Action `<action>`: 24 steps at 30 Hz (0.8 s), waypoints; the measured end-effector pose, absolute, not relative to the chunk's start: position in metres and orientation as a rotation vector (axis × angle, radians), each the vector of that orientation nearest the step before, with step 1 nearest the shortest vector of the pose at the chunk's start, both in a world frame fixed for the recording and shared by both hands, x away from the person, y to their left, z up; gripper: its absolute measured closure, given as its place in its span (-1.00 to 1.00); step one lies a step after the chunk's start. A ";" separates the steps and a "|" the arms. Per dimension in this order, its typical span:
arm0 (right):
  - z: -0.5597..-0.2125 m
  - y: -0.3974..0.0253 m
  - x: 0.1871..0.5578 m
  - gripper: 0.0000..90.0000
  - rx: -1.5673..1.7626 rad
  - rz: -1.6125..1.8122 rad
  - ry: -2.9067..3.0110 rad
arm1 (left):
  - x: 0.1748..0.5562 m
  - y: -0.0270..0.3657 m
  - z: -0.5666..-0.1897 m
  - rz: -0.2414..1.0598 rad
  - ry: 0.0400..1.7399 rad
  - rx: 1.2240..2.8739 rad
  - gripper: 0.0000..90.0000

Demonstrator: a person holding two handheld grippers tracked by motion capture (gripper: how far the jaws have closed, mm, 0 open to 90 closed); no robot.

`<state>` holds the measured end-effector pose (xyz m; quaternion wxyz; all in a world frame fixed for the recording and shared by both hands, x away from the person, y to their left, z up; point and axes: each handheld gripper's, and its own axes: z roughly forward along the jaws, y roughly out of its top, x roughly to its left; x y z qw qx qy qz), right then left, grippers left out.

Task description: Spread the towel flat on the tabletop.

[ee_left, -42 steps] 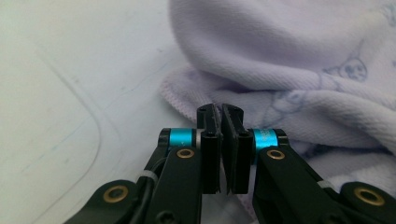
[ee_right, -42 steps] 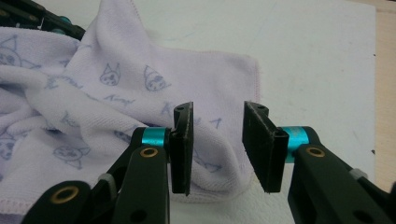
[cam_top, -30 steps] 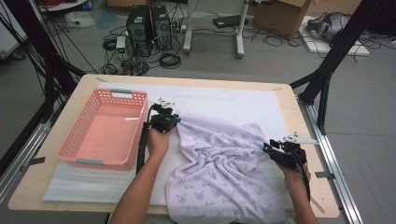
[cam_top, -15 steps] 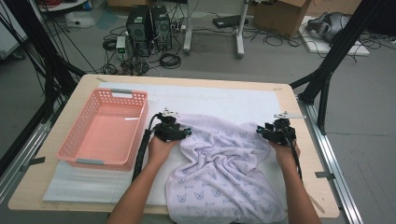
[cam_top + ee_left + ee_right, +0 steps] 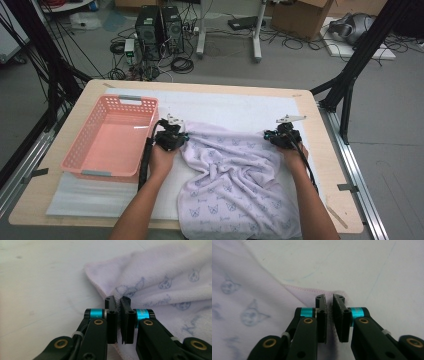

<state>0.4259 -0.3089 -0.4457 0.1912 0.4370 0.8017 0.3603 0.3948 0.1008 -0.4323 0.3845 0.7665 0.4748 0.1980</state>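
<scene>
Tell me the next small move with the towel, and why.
Probably pull the two grippers apart, sideways. The left gripper and the right gripper are each shut on a far corner of the towel, yet the cloth between them lies wrinkled and bunched on the table, with its near edge hanging off. Tension would likely flatten the far edge.
</scene>
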 end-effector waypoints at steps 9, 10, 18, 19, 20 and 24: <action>-0.423 -0.320 0.446 0.88 1.329 0.847 1.778 | 0.390 0.088 -0.431 0.322 1.214 1.888 0.06; -0.422 -0.325 0.447 0.87 1.363 0.829 1.769 | 0.388 0.085 -0.429 0.306 1.184 1.885 0.05; -0.406 -0.340 0.423 0.39 1.407 1.096 1.806 | 0.382 0.058 -0.436 0.178 1.063 1.962 -0.11; -0.403 -0.340 0.418 0.36 1.393 1.104 1.823 | 0.381 0.054 -0.438 0.181 1.053 1.980 -0.11; -0.401 -0.339 0.413 0.34 1.379 1.130 1.837 | 0.380 0.050 -0.440 0.167 1.045 1.989 -0.11; -0.397 -0.341 0.395 0.15 1.379 1.176 1.923 | 0.373 0.035 -0.444 0.303 0.974 2.086 0.02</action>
